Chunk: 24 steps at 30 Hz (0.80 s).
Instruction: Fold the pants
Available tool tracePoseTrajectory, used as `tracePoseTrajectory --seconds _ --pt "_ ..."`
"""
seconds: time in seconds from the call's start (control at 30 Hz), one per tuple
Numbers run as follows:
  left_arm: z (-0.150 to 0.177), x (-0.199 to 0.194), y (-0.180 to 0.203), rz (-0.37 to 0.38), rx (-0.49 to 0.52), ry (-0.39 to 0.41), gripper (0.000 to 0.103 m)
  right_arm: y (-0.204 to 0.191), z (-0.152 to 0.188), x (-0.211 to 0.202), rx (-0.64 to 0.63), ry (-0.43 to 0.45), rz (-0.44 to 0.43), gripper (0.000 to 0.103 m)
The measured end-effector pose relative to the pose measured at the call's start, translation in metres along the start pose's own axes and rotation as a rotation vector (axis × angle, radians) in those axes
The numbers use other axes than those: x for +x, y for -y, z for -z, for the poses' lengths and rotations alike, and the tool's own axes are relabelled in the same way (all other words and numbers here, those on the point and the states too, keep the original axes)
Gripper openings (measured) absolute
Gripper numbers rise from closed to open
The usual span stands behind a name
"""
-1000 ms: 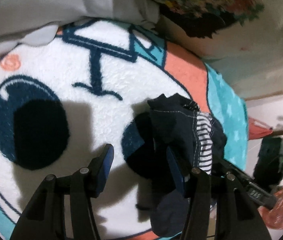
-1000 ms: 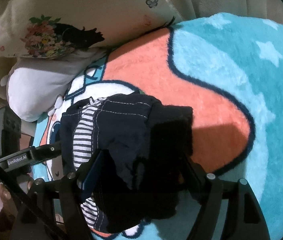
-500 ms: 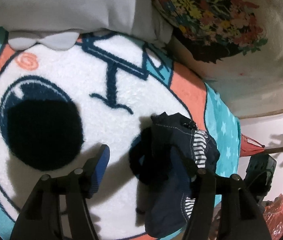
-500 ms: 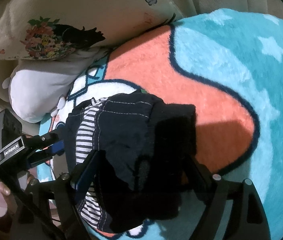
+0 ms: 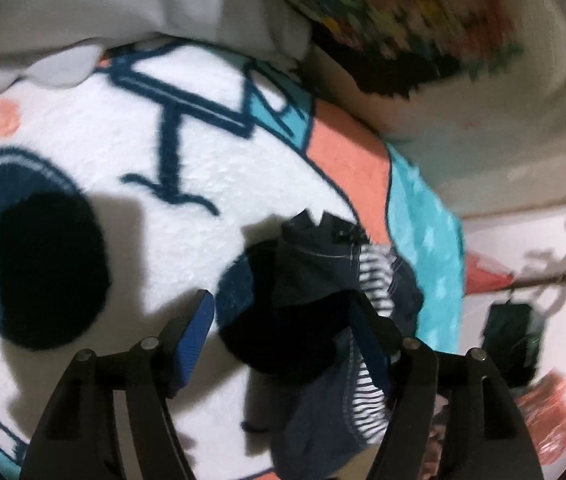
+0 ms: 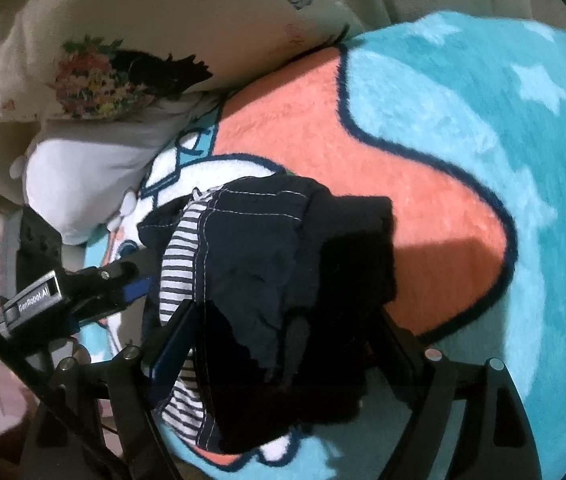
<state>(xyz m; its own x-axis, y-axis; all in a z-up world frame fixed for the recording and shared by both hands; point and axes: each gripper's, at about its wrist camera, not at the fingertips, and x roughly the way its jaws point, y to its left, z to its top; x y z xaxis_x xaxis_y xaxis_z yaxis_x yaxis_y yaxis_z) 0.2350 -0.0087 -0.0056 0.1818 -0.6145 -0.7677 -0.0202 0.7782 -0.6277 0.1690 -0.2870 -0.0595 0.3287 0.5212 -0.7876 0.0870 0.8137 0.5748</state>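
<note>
Left gripper (image 5: 283,324) is opening beside the navy pants (image 6: 267,280); right gripper (image 6: 283,344), jaws spread, is straddling the bundle, nearer.

Pants (image 6: 259,264) dark navy, white stitching, navy-and-white striped lining. Blanket (image 6: 463,168) teal with pale stars, coral patch, white cartoon face with navy outlines. At 11 o'clock, cream pillow (image 6: 163,20) with multicolour floral print; gripper pads (image 5: 195,336) blue.

Hard indoor light is thrown from behind the cameras, and sharp dark shadows are cast across the plush blanket (image 5: 243,184); the floral pillow (image 5: 395,20) is smeared by motion blur, and both fisheye views are bent and vignetted at the edges
</note>
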Motion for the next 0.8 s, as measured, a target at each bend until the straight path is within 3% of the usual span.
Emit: tracePoseTrajectory --seconds 0.13,0.4,0.43,0.53,0.57,0.6,0.63,0.73,0.8 --pt "-0.001 -0.011 -0.003 0.039 -0.039 0.031 0.073 0.003 0.003 -0.002 0.019 0.004 -0.009 0.088" --pt "0.01 0.026 0.023 -0.001 0.074 -0.063 0.074 -0.006 0.0 0.005 -0.022 -0.004 -0.002 0.088" --pt "0.011 0.027 0.025 0.0 0.096 -0.052 0.08 -0.006 0.0 0.007 -0.024 -0.006 -0.002 0.088" --pt "0.01 0.033 0.036 -0.016 0.133 -0.05 0.082 -0.006 -0.003 0.011 -0.03 0.008 -0.004 0.09" --pt "0.01 0.035 0.039 -0.013 0.146 -0.065 0.078 -0.008 -0.003 0.012 -0.037 0.011 0.004 0.09" --pt "0.011 0.037 0.041 -0.021 0.157 -0.079 0.056 -0.012 -0.003 0.013 -0.048 0.007 0.014 0.082" --pt "0.012 0.038 0.045 -0.054 0.177 -0.088 0.043 -0.015 -0.003 0.014 -0.063 0.003 0.016 0.064" --pt "0.013 0.029 0.045 -0.059 0.189 -0.08 0.032 -0.024 -0.002 0.012 -0.09 -0.004 0.02 0.045" --pt "0.012 0.021 0.045 -0.048 0.182 -0.071 0.027 -0.027 -0.003 0.008 -0.096 -0.001 0.008 0.044"
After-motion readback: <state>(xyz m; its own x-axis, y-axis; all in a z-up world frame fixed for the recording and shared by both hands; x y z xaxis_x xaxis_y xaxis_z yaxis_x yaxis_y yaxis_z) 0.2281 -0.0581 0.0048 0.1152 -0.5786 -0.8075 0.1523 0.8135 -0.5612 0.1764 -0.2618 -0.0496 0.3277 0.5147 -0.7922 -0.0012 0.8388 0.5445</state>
